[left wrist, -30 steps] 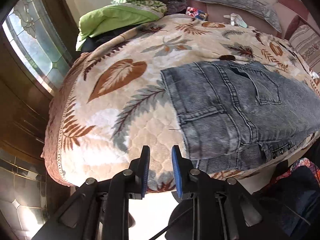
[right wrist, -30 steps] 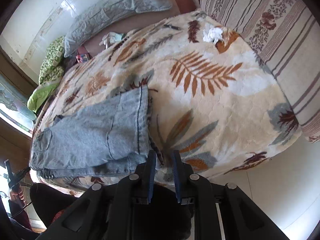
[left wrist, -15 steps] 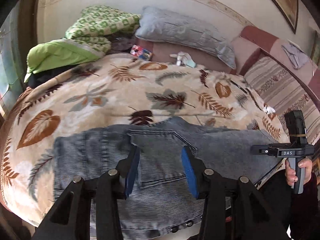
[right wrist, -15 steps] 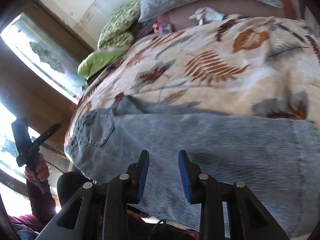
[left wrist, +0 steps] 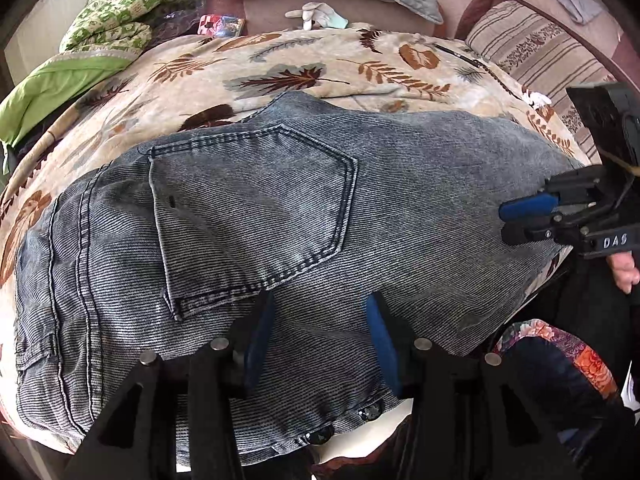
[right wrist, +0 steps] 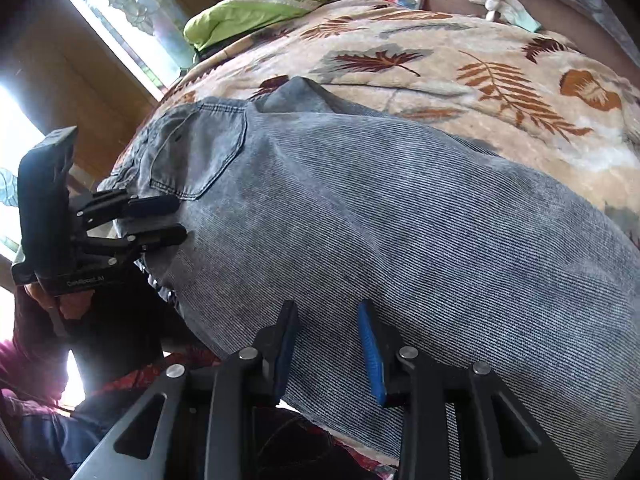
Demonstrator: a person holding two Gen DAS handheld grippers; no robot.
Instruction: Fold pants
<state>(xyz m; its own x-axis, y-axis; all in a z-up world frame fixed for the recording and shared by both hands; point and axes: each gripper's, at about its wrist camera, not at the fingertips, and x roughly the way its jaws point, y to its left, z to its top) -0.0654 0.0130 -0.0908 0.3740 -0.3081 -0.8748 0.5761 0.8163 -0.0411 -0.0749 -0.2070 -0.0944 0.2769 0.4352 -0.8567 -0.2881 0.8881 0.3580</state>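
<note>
Your left gripper (left wrist: pixel 316 336) hangs over the pants (left wrist: pixel 400 208), jaws opening, gripping nothing. Your right gripper (right wrist: pixel 326 344) is likewise parted above the denim.

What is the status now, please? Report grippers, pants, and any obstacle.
Left gripper opening, right gripper open, both over denim, nothing pinched. Pants flat on blanket. No obstacle.

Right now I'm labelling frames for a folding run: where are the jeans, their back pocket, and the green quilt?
jeans (left wrist: pixel 420 200), left wrist view, bare denim on the leg.
back pocket (left wrist: pixel 256 208), left wrist view, middle of the patch.
green quilt (right wrist: pixel 240 20), right wrist view, its plain green side.
</note>
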